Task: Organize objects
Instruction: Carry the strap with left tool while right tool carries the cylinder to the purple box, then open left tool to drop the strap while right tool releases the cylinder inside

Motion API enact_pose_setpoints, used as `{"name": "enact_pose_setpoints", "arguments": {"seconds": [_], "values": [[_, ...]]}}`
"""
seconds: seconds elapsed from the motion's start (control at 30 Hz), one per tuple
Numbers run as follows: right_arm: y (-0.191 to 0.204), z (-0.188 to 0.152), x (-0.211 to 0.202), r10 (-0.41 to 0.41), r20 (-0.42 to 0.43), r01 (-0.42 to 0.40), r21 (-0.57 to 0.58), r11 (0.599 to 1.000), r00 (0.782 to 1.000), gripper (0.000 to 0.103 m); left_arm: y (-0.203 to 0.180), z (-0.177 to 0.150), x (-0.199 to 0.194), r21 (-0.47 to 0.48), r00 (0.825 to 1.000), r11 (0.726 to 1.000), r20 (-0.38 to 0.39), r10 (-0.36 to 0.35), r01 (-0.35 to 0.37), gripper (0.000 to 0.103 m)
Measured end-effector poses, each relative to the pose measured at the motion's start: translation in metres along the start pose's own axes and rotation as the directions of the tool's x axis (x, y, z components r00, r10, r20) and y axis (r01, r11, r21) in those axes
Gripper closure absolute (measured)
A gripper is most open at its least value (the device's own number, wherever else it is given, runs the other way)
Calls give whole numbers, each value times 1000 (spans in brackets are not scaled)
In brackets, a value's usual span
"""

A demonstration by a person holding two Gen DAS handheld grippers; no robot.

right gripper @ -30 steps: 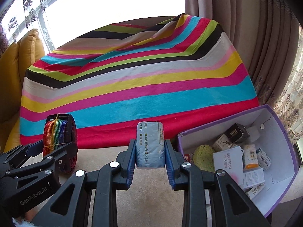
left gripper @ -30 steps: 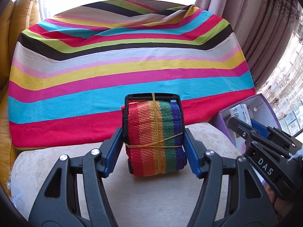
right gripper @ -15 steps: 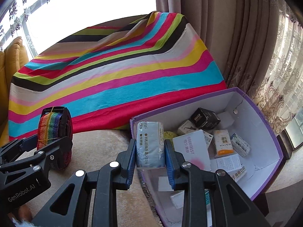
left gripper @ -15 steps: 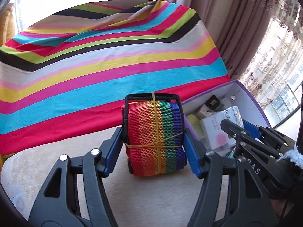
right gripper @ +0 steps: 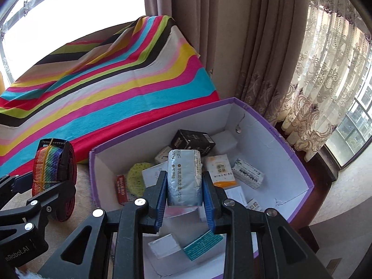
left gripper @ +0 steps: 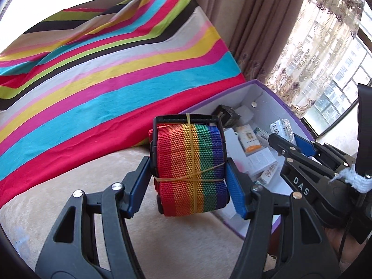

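Note:
My left gripper is shut on a rolled rainbow strap bound with a rubber band, held above the beige cushion just left of the purple box. The strap also shows in the right wrist view. My right gripper is shut on a pale blue packet with printed text, held over the open purple box. The box holds several small cartons, a black box and a yellow-green sponge.
A striped multicoloured cloth covers the seat back behind the box. Beige curtains hang to the right, with a lace curtain and window beyond. The beige cushion lies under the left gripper.
Both grippers have swung right with their loads. The right gripper with the packet now hangs over the box interior; the left with the strap has come up beside the box's left wall.

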State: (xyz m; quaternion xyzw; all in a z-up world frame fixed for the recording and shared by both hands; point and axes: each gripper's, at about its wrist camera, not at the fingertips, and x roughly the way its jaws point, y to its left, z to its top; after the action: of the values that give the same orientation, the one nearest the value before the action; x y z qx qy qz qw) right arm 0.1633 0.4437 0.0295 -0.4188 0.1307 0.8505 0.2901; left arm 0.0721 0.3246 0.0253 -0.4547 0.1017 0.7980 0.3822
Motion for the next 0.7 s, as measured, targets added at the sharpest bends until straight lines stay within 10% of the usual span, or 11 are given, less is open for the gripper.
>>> {"name": "enact_pose_setpoints", "arguments": {"seconds": [0.47,0.7], "values": [[-38,2,9,-80,-7,80,54,995,997,71,-37,19,33,31,995,996,-64,-81,83,37],[-41,-1,4,-102,-3,102,61,993,995,28,-33,18,36,-2,989,994,-99,-112,113,20]]}}
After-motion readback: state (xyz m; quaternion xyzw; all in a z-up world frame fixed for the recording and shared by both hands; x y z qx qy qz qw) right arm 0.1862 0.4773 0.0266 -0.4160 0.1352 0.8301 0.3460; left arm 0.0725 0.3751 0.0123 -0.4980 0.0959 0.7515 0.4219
